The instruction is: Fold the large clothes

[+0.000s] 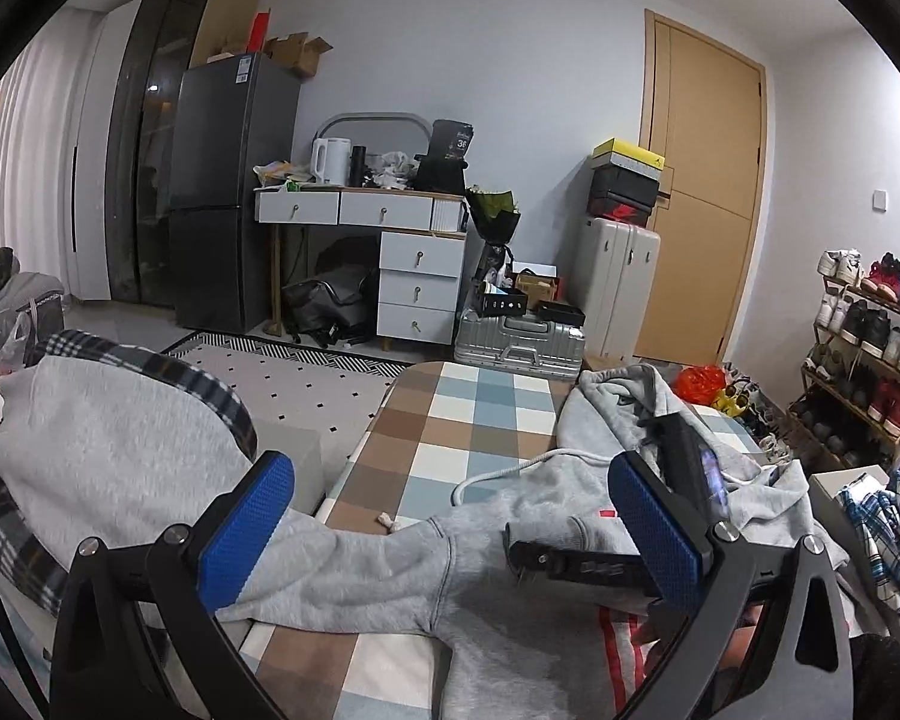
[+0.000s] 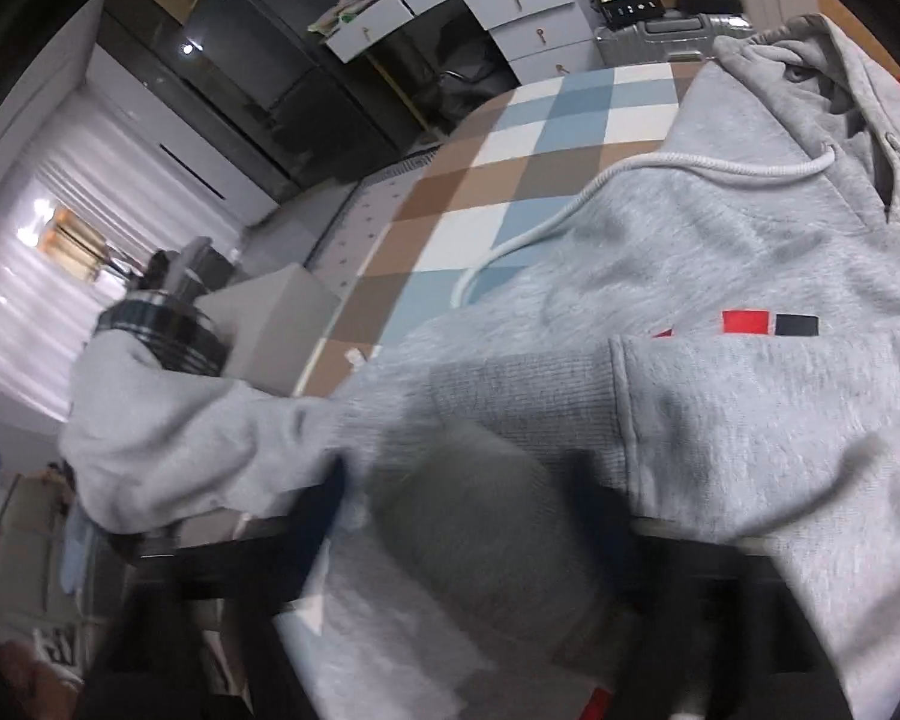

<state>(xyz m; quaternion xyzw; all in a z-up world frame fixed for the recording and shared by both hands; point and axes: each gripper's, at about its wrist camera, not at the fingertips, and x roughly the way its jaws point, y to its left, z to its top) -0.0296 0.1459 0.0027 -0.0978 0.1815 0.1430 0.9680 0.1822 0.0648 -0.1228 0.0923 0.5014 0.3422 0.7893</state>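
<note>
Both grippers — left gripper (image 1: 450, 525), right gripper (image 2: 480, 504) — jaws wide apart

text: "36" | on: black bag (image 1: 452, 143) on the desk (image 1: 390, 192) | other labels: unreadable

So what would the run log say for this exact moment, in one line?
garment: grey hoodie on checked table | left gripper: open, over sleeve | right gripper: open, on hoodie | fold: unfinished

fridge (image 1: 234, 192) | white drawer desk (image 1: 414, 252) | kettle (image 1: 330, 161) | silver suitcase (image 1: 519, 339) | wooden door (image 1: 702, 210) | shoe rack (image 1: 864, 360)
</note>
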